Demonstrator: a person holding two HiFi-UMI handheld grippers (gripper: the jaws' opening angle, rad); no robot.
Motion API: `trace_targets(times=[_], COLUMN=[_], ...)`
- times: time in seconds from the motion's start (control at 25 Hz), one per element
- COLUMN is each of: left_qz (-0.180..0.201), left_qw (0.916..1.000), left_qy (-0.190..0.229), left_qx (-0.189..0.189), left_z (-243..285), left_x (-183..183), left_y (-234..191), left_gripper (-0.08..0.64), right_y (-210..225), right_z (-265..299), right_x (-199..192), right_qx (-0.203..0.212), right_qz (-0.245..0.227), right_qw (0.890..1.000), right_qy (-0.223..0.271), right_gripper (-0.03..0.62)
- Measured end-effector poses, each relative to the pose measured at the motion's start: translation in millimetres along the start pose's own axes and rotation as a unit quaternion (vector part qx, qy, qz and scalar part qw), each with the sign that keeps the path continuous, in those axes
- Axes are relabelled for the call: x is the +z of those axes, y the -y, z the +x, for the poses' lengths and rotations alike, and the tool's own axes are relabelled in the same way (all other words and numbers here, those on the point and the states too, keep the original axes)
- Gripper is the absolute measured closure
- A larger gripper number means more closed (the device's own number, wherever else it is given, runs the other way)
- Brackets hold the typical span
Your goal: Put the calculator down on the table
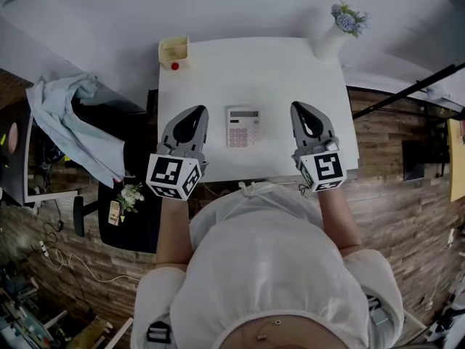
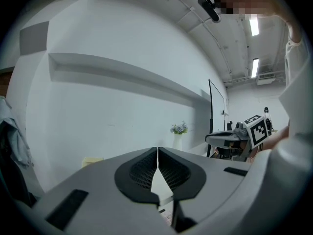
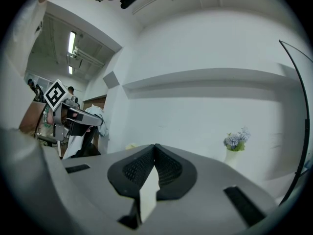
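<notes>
A light calculator (image 1: 243, 127) with pinkish keys lies flat on the white table (image 1: 254, 71), near its front middle. My left gripper (image 1: 197, 110) hovers just left of it, my right gripper (image 1: 298, 106) just right of it, both pointing away from me. Neither touches the calculator. In the left gripper view the jaws (image 2: 157, 153) meet at their tips with nothing between them. The right gripper view shows the same: its jaws (image 3: 155, 148) are shut and empty.
A small yellow box (image 1: 174, 51) with a red object in front of it stands at the table's back left corner. A white vase of blue flowers (image 1: 336, 35) stands at the back right. A chair draped with pale cloth (image 1: 73, 122) is left of the table.
</notes>
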State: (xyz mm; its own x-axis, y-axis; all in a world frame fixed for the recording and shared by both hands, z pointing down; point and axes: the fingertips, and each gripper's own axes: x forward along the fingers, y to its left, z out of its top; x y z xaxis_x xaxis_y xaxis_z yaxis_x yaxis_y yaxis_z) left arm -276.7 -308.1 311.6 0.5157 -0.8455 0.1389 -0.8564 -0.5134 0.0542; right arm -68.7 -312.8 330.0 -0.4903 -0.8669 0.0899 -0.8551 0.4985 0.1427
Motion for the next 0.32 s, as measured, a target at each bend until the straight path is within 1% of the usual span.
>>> trace_targets(times=[0.32], left_qz=[-0.002], left_qw=[0.9999], left_qy=[-0.010], left_qx=[-0.006], left_z=[7.5], left_x=[-6.6], left_y=[-2.1], left_gripper=[0.535], right_y=[1.1], right_z=[6.9], right_x=[-4.3], right_qx=[-0.008], right_qz=[0.006], right_qw=[1.000], right_qy=[-0.004], right_gripper=[0.588])
